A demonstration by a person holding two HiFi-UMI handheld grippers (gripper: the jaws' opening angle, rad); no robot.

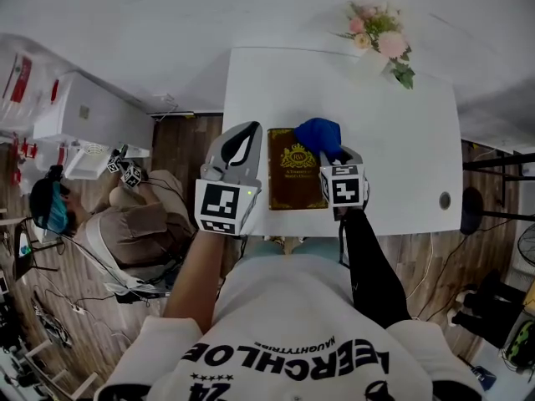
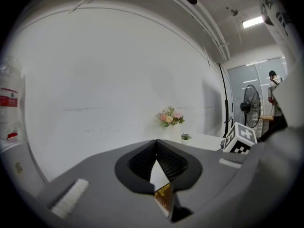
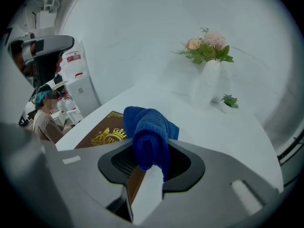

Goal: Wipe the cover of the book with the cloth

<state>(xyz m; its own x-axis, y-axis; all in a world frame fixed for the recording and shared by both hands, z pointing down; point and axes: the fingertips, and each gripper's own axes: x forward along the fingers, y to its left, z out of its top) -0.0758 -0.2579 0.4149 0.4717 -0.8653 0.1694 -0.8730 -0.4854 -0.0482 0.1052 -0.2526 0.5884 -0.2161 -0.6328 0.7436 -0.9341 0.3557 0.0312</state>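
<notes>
A brown book with a gold crest lies on the white table near its front edge. My right gripper stands at the book's right edge, shut on a bunched blue cloth that hangs over the book's far right corner. In the right gripper view the cloth sticks up between the jaws of the right gripper, with the book to the left below. My left gripper is just left of the book, shut and holding nothing. In its own view the left gripper shows a book corner below it.
A vase of pink flowers stands at the table's far edge, with a tiny potted plant near it. A round grommet is at the table's right. A person sits on the floor to the left, beside a white cabinet.
</notes>
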